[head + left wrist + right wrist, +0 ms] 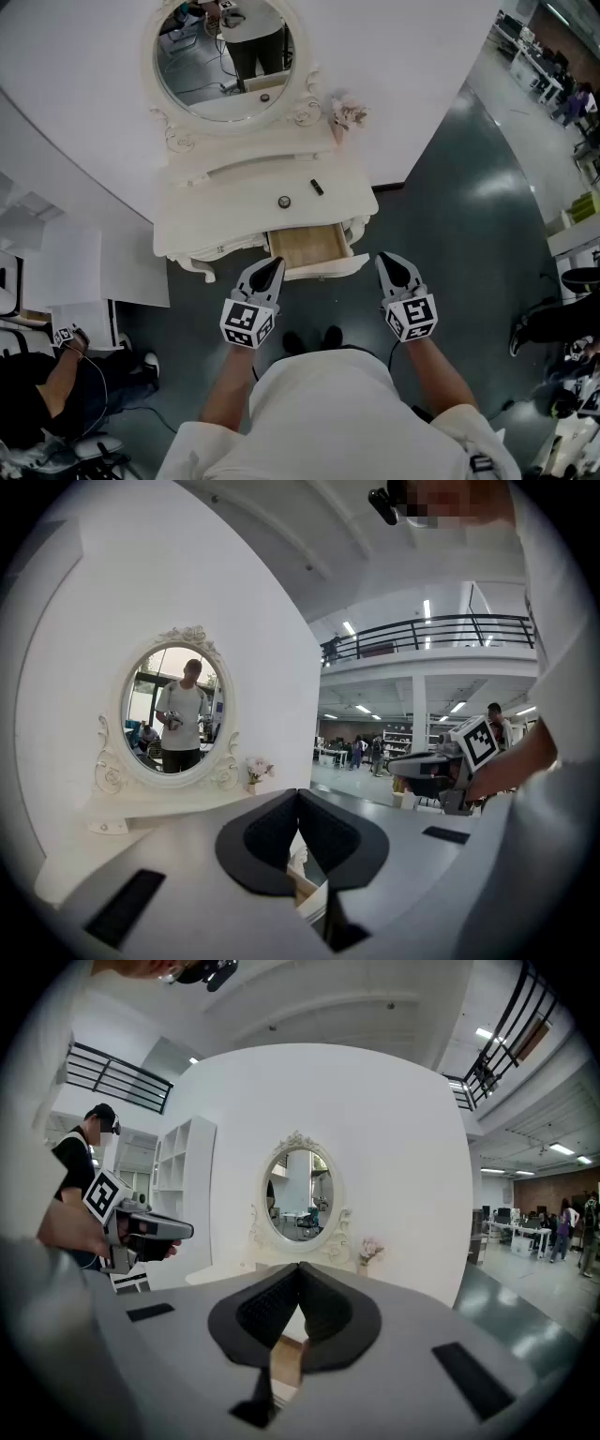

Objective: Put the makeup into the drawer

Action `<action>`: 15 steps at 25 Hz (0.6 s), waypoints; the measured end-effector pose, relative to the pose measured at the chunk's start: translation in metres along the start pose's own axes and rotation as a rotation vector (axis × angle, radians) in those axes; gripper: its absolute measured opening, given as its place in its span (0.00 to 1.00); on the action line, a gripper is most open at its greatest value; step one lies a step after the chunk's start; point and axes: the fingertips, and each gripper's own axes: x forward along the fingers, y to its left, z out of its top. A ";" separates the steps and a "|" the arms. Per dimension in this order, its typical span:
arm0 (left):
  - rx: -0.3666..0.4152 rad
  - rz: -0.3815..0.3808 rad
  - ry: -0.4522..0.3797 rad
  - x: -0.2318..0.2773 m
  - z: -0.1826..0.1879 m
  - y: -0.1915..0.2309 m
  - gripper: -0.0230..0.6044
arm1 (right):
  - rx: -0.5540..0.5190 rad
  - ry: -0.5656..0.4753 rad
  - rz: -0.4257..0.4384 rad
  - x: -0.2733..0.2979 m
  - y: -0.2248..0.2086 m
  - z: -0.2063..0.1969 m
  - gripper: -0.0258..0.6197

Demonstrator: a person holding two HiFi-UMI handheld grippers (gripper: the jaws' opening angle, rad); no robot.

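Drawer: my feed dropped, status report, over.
Left tongs, right tongs shut, empty. Drawer open; round item and black stick on vanity top. Nothing blocking.

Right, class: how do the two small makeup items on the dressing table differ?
The round item is disc-shaped with a paler centre; the black stick is slim and all dark. The round item lies nearer the front edge, the black stick further back, at a slant. Both rest on the tabletop, outside the open drawer.

Drawer (305,246) open, reachable from above; tabletop (234,202) mostly free; mirror (225,56), flowers (349,114) block rear.
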 end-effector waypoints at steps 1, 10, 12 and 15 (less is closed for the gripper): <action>0.000 0.000 0.001 0.000 -0.001 0.001 0.06 | 0.000 0.000 0.000 0.001 0.000 0.000 0.08; -0.002 -0.002 0.000 -0.002 -0.001 0.004 0.06 | -0.002 0.000 -0.002 0.002 0.004 0.001 0.08; -0.002 -0.005 0.000 -0.002 -0.001 0.004 0.06 | -0.003 -0.001 -0.003 0.002 0.005 0.002 0.08; -0.001 -0.010 -0.001 -0.003 -0.001 0.004 0.06 | -0.004 -0.003 -0.007 0.002 0.006 0.003 0.08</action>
